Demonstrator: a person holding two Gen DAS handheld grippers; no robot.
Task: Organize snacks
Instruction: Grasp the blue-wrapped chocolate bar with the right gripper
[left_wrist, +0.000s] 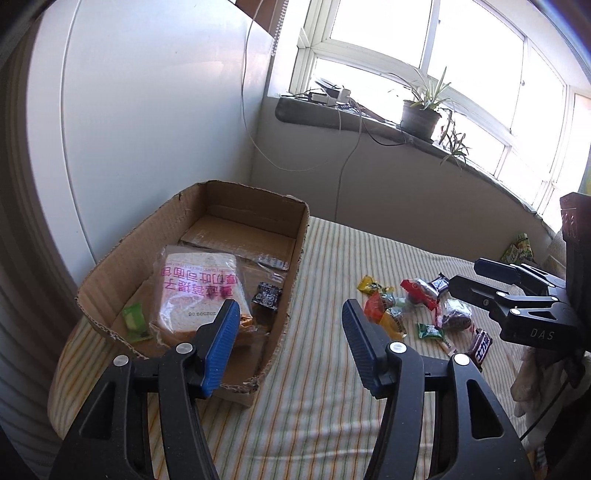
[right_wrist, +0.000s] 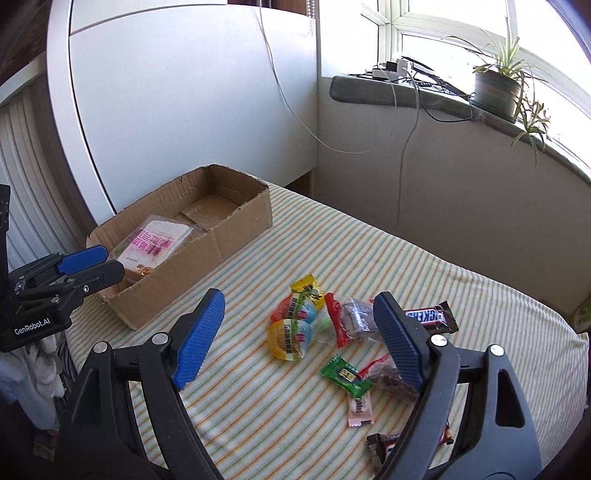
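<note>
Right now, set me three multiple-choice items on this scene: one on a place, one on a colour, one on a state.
1. Where is the bread?
A. in the box
B. on the windowsill
C. among the loose snacks on the striped cover

2. What colour are the pads on the tongs?
A. red
B. blue
C. white

3. How do the right tongs stand?
A. shut on a candy
B. shut on nothing
C. open, holding nothing

Answers:
1. A: the wrapped bread lies on the cardboard floor inside the walls.
2. B: both wrist views show blue ribbed pads.
3. C: the pads stand wide apart over the snack pile, with nothing pressed between them.
</note>
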